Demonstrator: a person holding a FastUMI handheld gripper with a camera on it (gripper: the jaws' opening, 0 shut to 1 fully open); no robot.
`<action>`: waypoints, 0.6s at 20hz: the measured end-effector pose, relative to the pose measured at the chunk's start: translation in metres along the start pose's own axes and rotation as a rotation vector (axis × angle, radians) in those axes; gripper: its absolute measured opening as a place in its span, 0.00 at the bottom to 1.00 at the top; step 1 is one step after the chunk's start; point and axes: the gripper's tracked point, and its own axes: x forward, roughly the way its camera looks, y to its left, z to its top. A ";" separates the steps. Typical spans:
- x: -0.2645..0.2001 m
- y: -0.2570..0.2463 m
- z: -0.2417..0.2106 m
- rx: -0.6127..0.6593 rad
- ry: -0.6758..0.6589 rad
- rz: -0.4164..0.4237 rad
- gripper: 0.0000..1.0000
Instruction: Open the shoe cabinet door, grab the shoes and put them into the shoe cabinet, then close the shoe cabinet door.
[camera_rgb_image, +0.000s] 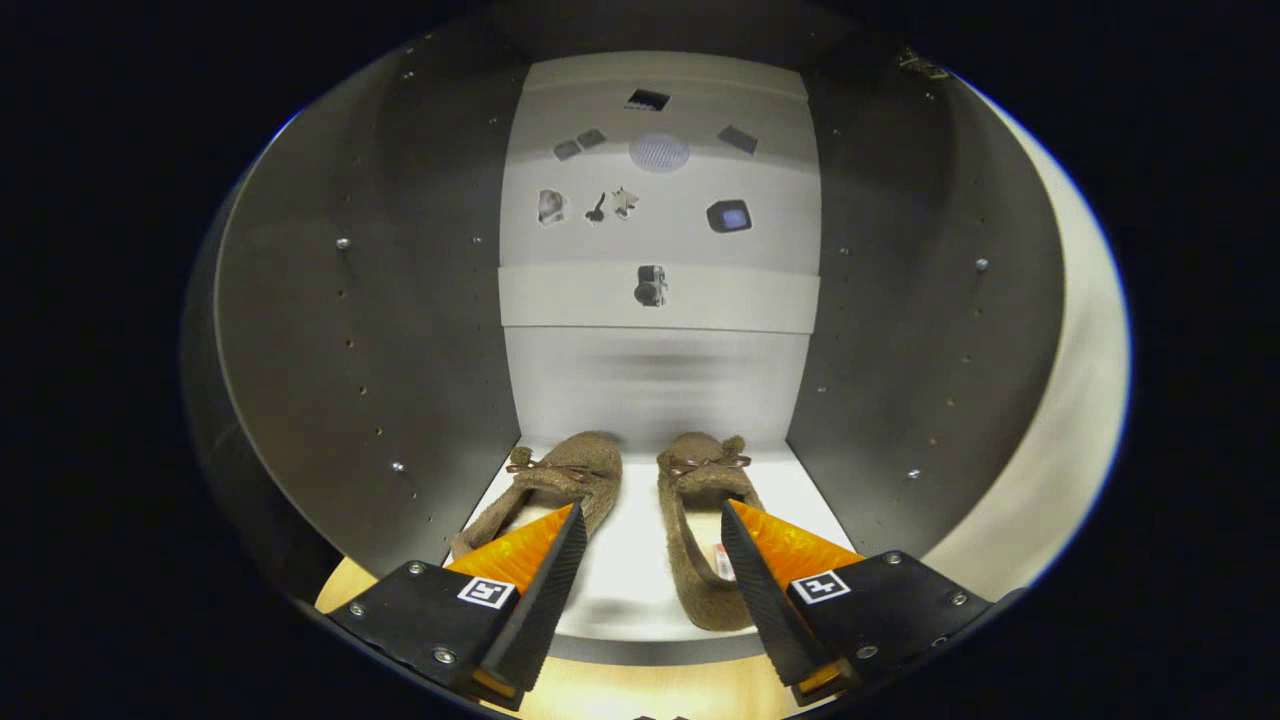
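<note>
Two brown fuzzy slippers with small bows lie side by side on the white floor of the shoe cabinet (640, 560), toes toward its back wall. The left slipper (555, 485) sits just ahead of my left finger. The right slipper (700, 530) runs along the inner side of my right finger. My gripper (650, 520) stands open at the cabinet's mouth, with bare white floor and nothing held between its fingers. The cabinet's dark side walls (370, 340) rise on both sides.
The cabinet's pale back wall (655, 380) carries a horizontal band and several small dark marks and fittings higher up. A light wooden surface (640, 695) lies below the cabinet's front edge. A pale curved panel (1060, 420) stands to the right of the cabinet.
</note>
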 end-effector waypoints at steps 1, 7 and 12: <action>-0.010 0.000 0.000 0.002 -0.008 -0.006 0.85; -0.067 0.011 -0.013 0.045 -0.023 -0.028 0.85; -0.137 0.018 -0.018 0.085 -0.075 -0.036 0.86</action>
